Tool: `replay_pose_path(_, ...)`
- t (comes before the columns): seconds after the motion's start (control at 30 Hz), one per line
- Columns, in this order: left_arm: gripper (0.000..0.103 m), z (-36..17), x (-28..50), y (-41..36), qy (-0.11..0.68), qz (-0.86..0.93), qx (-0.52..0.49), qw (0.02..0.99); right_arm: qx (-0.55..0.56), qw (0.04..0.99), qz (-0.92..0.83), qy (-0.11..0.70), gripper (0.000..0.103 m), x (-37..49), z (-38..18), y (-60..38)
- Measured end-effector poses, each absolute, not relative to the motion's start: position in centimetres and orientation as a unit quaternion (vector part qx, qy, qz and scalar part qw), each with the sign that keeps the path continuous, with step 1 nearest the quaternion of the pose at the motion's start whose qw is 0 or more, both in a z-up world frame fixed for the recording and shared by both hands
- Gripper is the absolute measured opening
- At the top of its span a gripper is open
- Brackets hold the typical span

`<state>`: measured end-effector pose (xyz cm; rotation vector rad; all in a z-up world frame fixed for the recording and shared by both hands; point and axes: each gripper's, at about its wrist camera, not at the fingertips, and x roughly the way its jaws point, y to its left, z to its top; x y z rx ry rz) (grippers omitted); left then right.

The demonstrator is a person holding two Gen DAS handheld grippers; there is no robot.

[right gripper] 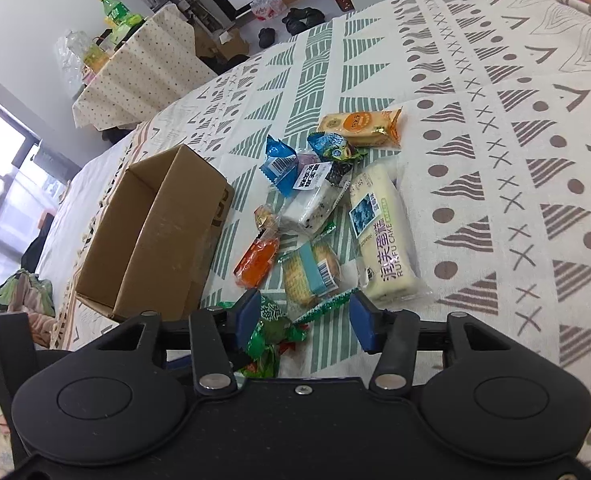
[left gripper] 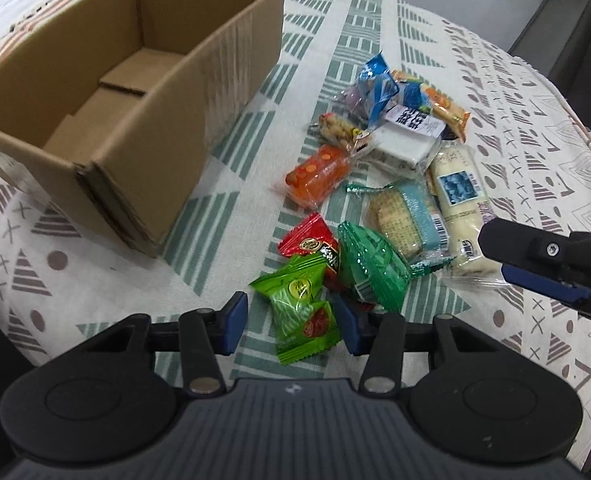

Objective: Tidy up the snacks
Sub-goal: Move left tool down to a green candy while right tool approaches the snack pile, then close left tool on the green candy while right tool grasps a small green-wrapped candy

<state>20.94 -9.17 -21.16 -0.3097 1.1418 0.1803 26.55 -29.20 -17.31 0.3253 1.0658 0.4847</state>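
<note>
An open, empty cardboard box (left gripper: 107,92) stands on the patterned tablecloth, also in the right wrist view (right gripper: 155,232). Right of it lies a pile of wrapped snacks: green candy packets (left gripper: 303,312), a red packet (left gripper: 311,244), a green wrapper (left gripper: 371,264), an orange jelly (left gripper: 319,174), a cracker pack (left gripper: 403,220), a long white cake (left gripper: 459,208) and a blue packet (left gripper: 375,84). My left gripper (left gripper: 291,326) is open, its fingers either side of the green packets. My right gripper (right gripper: 305,320) is open just above green wrappers (right gripper: 271,336); it shows at the left view's right edge (left gripper: 535,260).
The snacks lie on a round table with a triangle-patterned cloth (right gripper: 495,160). The cake (right gripper: 379,236), the cracker pack (right gripper: 311,276) and an orange biscuit pack (right gripper: 359,126) lie ahead of the right gripper. A second covered table with bottles (right gripper: 135,68) stands beyond.
</note>
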Motion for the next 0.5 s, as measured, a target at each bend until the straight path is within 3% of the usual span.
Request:
replay_pose_path(0.07,0.047,-21.6,21.2,-9.2,0.54,0.088,-0.149,0.823,0.153,0.819,0.231,0.502,0.048,26.9,-17.6,-29.1)
replay_pose_path(0.13,0.036,-22.1,21.5,-9.2,0.546,0.088,-0.157,0.818,0.152,0.816,0.239,0.504,0.046,27.3,-17.9,-28.8)
replay_pose_path(0.27,0.029,-22.3,21.8,-9.2,0.544,0.097,-0.161,0.818,0.142,0.811,0.242,0.513,0.045,28.1,-18.7,-28.3)
replay_pose_path(0.5,0.027,-22.0,22.3,-8.7,0.545,0.097,-0.176,0.814,0.119,0.812,0.239,0.519,0.045,29.7,-19.6,-27.3)
